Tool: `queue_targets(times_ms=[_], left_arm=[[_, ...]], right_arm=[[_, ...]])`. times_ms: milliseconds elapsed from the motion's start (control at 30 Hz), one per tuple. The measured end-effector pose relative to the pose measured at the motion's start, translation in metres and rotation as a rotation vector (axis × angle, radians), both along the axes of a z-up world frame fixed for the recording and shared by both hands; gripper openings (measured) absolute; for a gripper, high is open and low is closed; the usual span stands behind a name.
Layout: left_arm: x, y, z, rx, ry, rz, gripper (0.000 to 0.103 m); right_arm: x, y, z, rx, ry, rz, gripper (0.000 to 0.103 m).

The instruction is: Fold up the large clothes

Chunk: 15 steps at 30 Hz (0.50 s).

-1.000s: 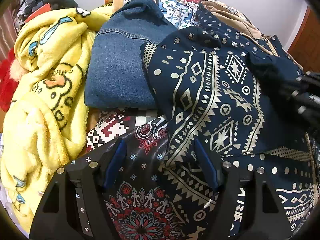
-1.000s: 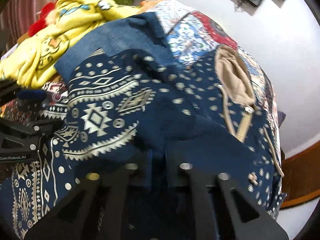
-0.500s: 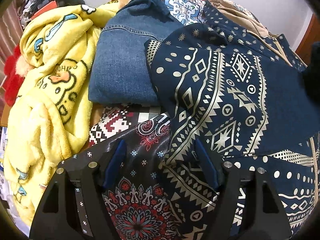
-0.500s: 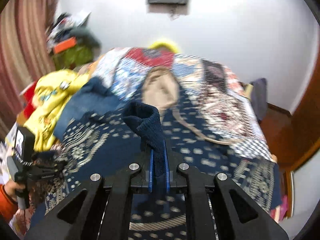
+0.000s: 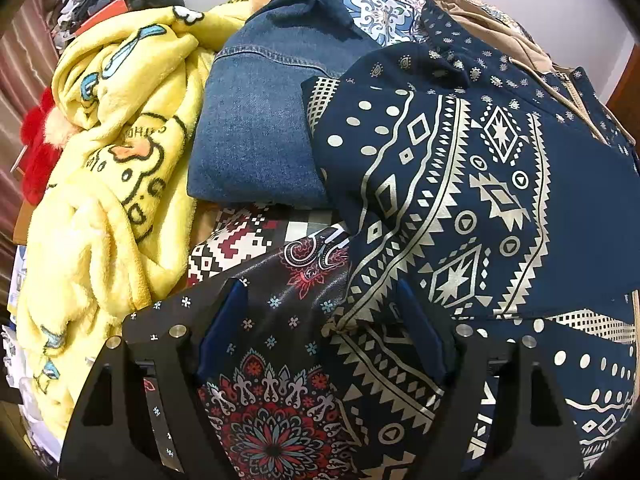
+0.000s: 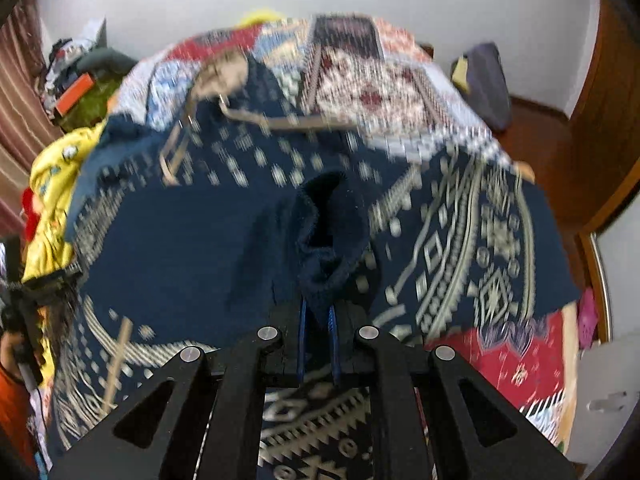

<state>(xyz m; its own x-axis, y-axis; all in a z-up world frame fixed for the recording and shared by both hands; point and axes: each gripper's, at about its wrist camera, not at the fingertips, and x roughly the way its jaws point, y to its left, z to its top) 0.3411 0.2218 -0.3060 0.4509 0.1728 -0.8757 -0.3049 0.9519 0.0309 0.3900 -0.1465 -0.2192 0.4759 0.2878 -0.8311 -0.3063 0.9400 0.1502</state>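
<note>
Navy cuff (image 6: 330,236) inside right claw (image 6: 318,320)

1. The left black two-finger gripper (image 5: 320,320) has its jaws spread wide, the blue-padded fingers (image 5: 224,320) low over the patterned fabric and clasping nothing.
2. The right black two-finger gripper (image 6: 318,320) has its jaws pressed together on a dark navy ribbed knit cuff (image 6: 332,232), pinched between the blue pads and rising above them.
</note>
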Motion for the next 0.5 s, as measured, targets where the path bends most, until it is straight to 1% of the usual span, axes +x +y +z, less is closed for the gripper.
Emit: queue_targets(times_ms=[100, 167, 200, 300, 333, 367, 500], left_arm=[[0.002, -0.003, 0.002, 0.028, 0.010, -0.004, 0.078], [0.003, -0.009, 0.005, 0.068, 0.020, -0.017, 0.078], [0.004, -0.013, 0.009, 0.093, 0.028, -0.025, 0.077], [0.004, -0.022, 0.020, 0.121, 0.040, -0.049, 0.077], [0.003, -0.026, 0.026, 0.121, 0.033, -0.061, 0.077], [0.003, -0.029, 0.033, 0.120, 0.023, -0.073, 0.077], [0.005, -0.048, 0.070, 0.122, -0.047, -0.120, 0.077]], right_arm=[[-0.003, -0.010, -0.009, -0.023, 0.055, -0.021, 0.017], [-0.003, -0.019, -0.008, -0.046, 0.073, -0.044, 0.024], [-0.004, -0.024, -0.005, -0.051, 0.074, -0.056, 0.024], [-0.008, -0.040, 0.010, -0.018, 0.065, -0.070, 0.035], [-0.009, -0.047, 0.015, -0.010, 0.059, -0.076, 0.042], [-0.013, -0.054, 0.022, -0.002, 0.041, -0.089, 0.047], [-0.020, -0.083, 0.043, 0.016, -0.021, -0.140, 0.054]])
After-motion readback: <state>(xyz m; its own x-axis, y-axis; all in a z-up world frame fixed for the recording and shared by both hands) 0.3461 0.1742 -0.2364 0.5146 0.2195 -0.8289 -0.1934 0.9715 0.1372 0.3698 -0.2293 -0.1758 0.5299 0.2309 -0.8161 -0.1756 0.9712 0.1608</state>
